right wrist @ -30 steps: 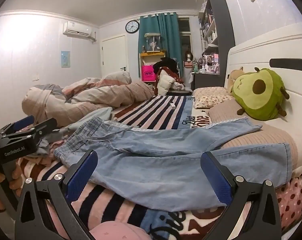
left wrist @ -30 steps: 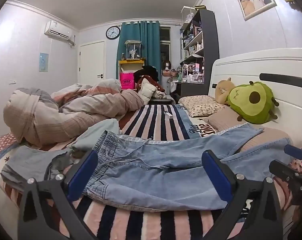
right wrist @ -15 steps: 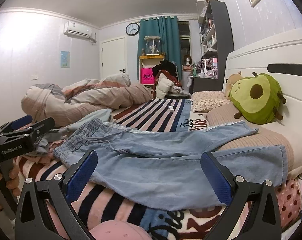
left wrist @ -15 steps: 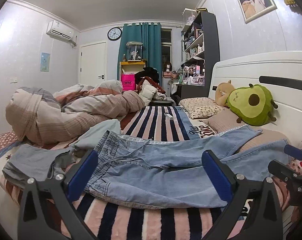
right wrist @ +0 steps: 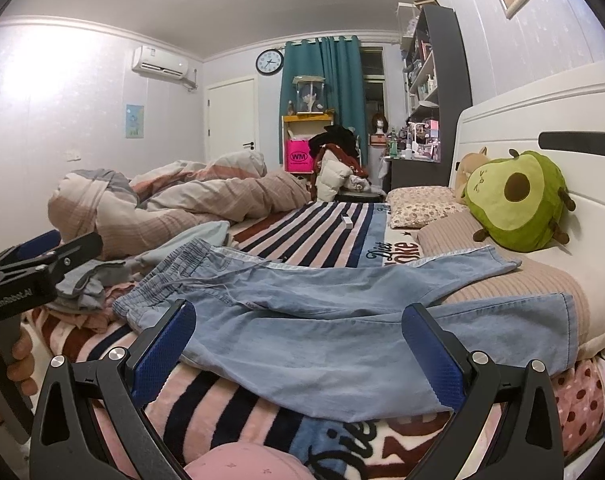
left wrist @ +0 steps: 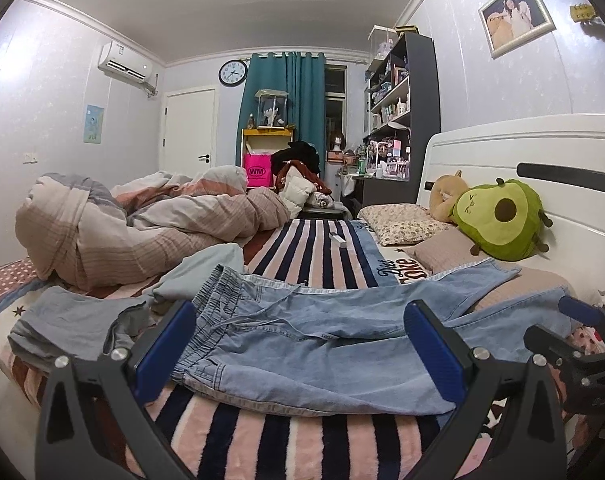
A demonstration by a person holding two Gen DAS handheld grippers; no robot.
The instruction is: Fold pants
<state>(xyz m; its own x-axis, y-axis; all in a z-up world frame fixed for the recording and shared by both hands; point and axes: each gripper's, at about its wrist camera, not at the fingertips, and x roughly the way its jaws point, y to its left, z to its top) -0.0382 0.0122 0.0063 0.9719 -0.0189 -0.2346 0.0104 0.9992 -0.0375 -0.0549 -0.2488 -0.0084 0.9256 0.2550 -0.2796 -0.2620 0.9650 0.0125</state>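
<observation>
Lying spread across the striped plush blanket (left wrist: pixel 322 248) near the bed's front edge are the light blue denim pants (left wrist: pixel 302 340), waistband toward the foot, legs reaching the headboard side. The left gripper (left wrist: pixel 300 346) and right gripper (right wrist: pixel 298 344) are hovering with jaws apart, holding nothing. I judge each should be pinching one far-edge end, lifting evenly.

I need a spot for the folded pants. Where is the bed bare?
Free: the striped blanket beyond the pants, between the rumpled duvet and the pillows, apart from a small white box. Crowded: the clothes pile by the waistband, and the avocado toy at the headboard.
</observation>
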